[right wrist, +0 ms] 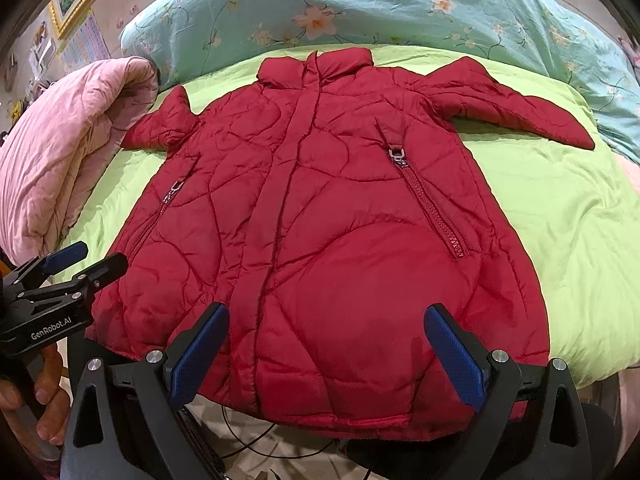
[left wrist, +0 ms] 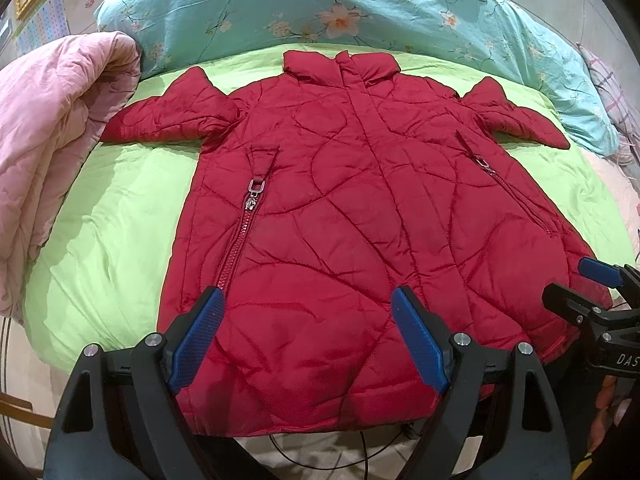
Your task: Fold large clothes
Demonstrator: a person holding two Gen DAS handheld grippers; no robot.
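Note:
A red quilted jacket point(left wrist: 340, 208) point(right wrist: 320, 220) lies flat and front up on the green sheet point(left wrist: 120, 216) point(right wrist: 580, 220). Its collar points away from me, both sleeves are spread to the sides, and the hem is nearest me at the bed's edge. My left gripper point(left wrist: 306, 304) hovers over the hem's left half, open, with nothing pinched between its blue pads point(left wrist: 198, 340). My right gripper point(right wrist: 326, 314) hovers over the hem's right half, also open and holding nothing. Each gripper shows at the edge of the other's view: the right gripper point(left wrist: 580, 284), the left gripper point(right wrist: 90, 260).
A rolled pink quilt point(left wrist: 52, 152) point(right wrist: 68, 148) lies at the left of the bed. A teal floral duvet point(left wrist: 320, 8) point(right wrist: 360, 4) runs along the back. Black cables point(right wrist: 248, 440) lie on the floor below the hem. A hand point(right wrist: 44, 408) holds the left gripper's handle.

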